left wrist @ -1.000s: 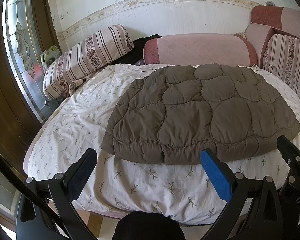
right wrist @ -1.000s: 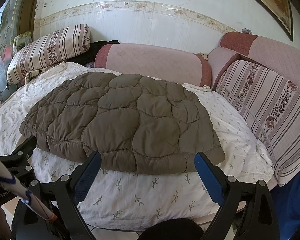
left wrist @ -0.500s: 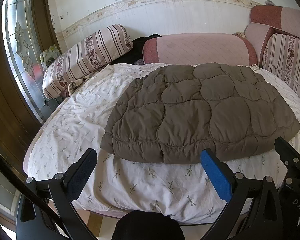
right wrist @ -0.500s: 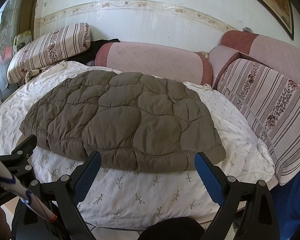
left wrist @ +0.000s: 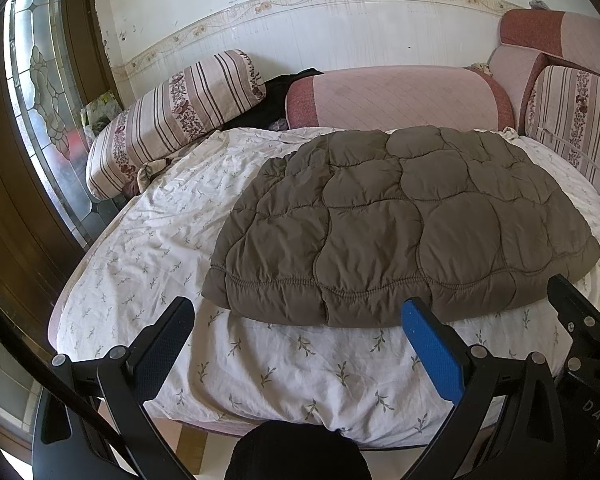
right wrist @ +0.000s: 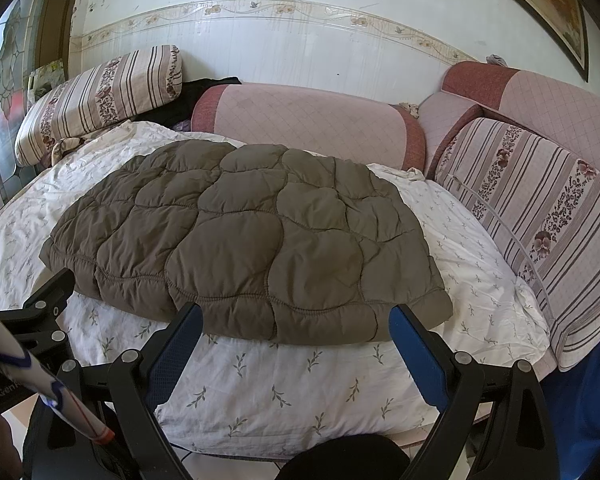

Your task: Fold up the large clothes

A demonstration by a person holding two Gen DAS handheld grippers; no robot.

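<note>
Both tools creep in toward the bed edge, and the brown quilted jacket [left wrist: 400,224] sits a touch closer to the tips than a second ago; otherwise nothing on the bed has shifted. My read: this is the approach for the next grab, with no fold begun in this stretch. The left gripper [left wrist: 296,332] is spread wide, empty, its tips just short of the elastic hem. The right gripper [right wrist: 294,334] is likewise wide apart and empty, framing the hem's right half. The jacket lies flat on the floral sheet [right wrist: 260,392], straight ahead of both tools. Its long axis runs left to right across them, gathered hem facing the tips, far edge toward the pink cushion [right wrist: 308,120].
</note>
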